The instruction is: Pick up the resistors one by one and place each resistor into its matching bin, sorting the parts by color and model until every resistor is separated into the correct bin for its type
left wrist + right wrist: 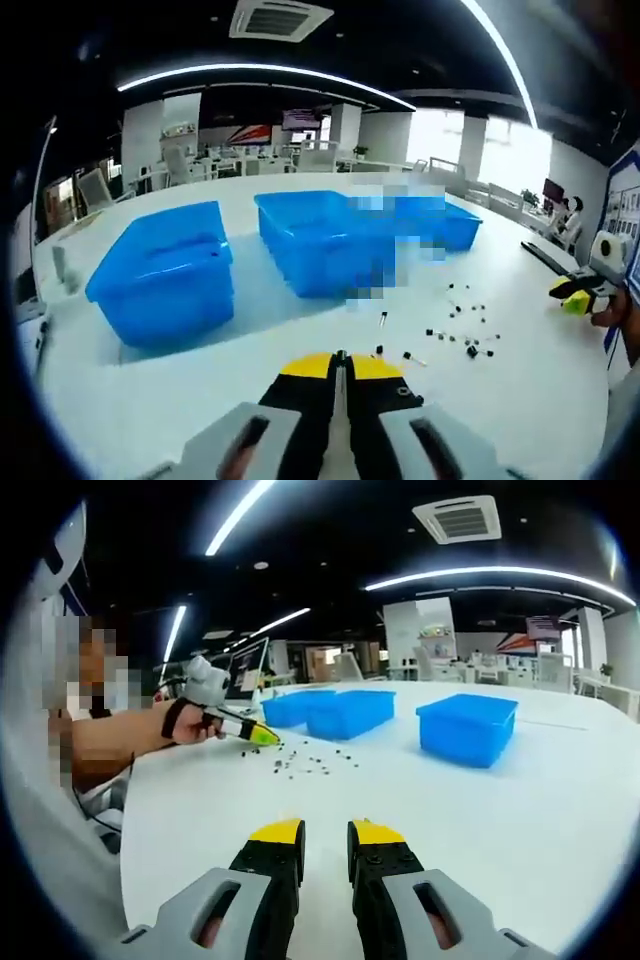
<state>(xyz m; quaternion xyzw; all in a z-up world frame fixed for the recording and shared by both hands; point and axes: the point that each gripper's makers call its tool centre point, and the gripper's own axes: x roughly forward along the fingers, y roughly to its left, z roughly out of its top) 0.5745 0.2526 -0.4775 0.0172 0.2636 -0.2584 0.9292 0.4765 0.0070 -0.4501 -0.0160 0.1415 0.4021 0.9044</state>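
Several small dark resistors (460, 335) lie scattered on the white table (200, 400), ahead and to the right of my left gripper (340, 357). Its yellow-tipped jaws are pressed together with nothing between them. Three blue bins stand beyond: the near left bin (165, 270), the middle bin (320, 240) and the far right bin (455, 225). My right gripper (326, 830) hovers over bare table with a narrow gap between its jaws, holding nothing. In the right gripper view the resistors (305, 763) lie beside the left gripper (250, 734), held in a hand. The right gripper (580, 295) enters the left gripper view from the right.
In the right gripper view one blue bin (470, 725) stands apart, with two more blue bins (350, 712) further back. A person's arm (110, 745) reaches over the table's left edge. Desks and chairs (300, 155) fill the room behind.
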